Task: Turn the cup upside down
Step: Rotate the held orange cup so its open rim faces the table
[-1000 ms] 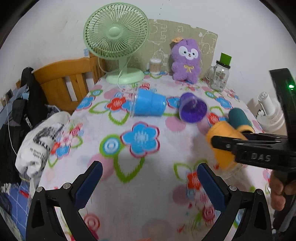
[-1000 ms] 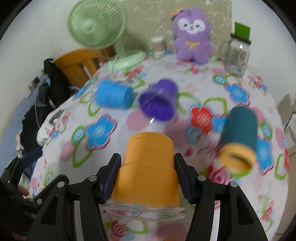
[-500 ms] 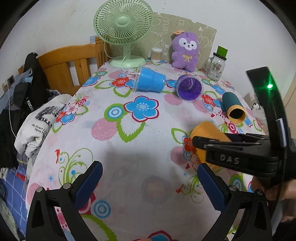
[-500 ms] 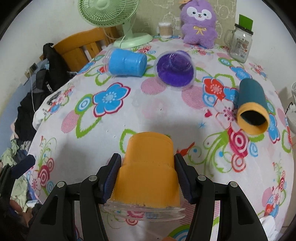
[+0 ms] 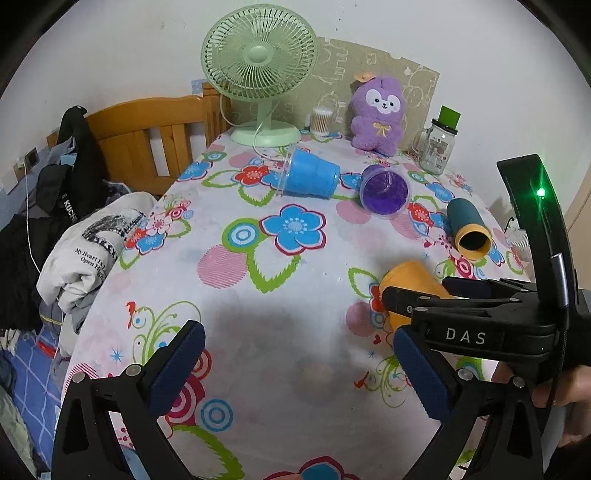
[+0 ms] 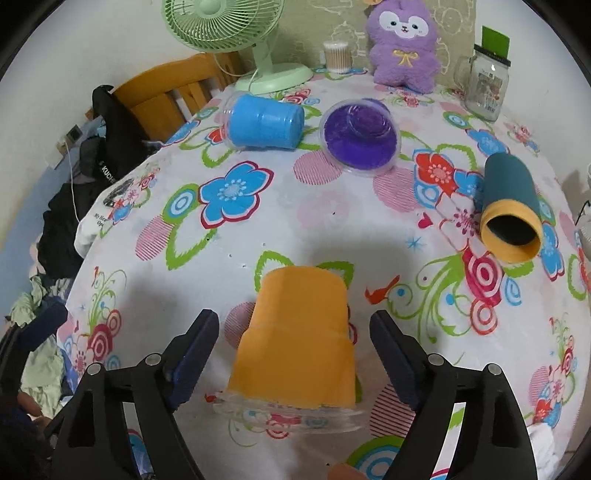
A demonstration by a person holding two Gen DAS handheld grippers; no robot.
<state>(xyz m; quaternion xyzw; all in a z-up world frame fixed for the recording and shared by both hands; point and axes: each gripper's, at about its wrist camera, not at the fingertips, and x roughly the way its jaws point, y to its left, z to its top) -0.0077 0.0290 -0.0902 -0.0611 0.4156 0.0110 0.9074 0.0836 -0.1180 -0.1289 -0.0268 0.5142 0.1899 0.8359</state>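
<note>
The left wrist view sits low over the near edge of the table (image 5: 236, 369), facing along it toward the far wall, its own left claw (image 5: 299, 354) framing the bottom of the picture. The right claw (image 5: 417, 295) enters this view from the right side. The right wrist view looks the same way but from closer in and angled more steeply down — the orange cup (image 6: 299, 336) fills its lower centre between the right claw's fingers. Both views share the far end — green fan (image 5: 260, 55) (image 6: 221, 22), purple plush (image 5: 378, 114) (image 6: 402, 44), blue cup (image 5: 312, 175) (image 6: 264, 122).
</note>
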